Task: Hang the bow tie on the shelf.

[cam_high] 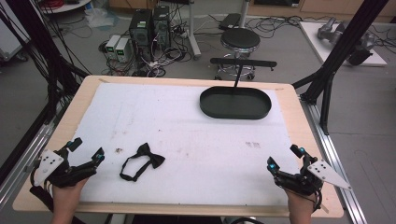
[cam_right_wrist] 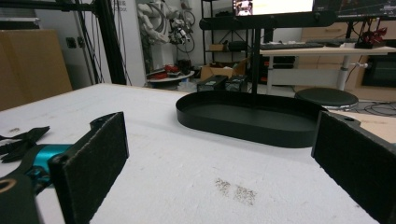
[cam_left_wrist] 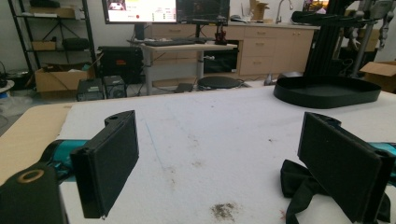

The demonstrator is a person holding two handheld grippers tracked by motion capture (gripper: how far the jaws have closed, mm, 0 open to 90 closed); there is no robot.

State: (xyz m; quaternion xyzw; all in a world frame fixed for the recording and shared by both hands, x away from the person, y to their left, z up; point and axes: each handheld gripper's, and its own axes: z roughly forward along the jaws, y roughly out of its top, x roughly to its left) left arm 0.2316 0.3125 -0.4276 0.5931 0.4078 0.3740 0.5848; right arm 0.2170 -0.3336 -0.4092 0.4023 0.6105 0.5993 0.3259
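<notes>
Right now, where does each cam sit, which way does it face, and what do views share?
High view: above the person's side, looking down; both hands, left gripper, right gripper.
Left gripper view: low over the table, facing forward; own open jaws, bow tie.
Right gripper view: low, facing the tray; own open jaws.
Shared: tray and bow tie appear in all three.
</notes>
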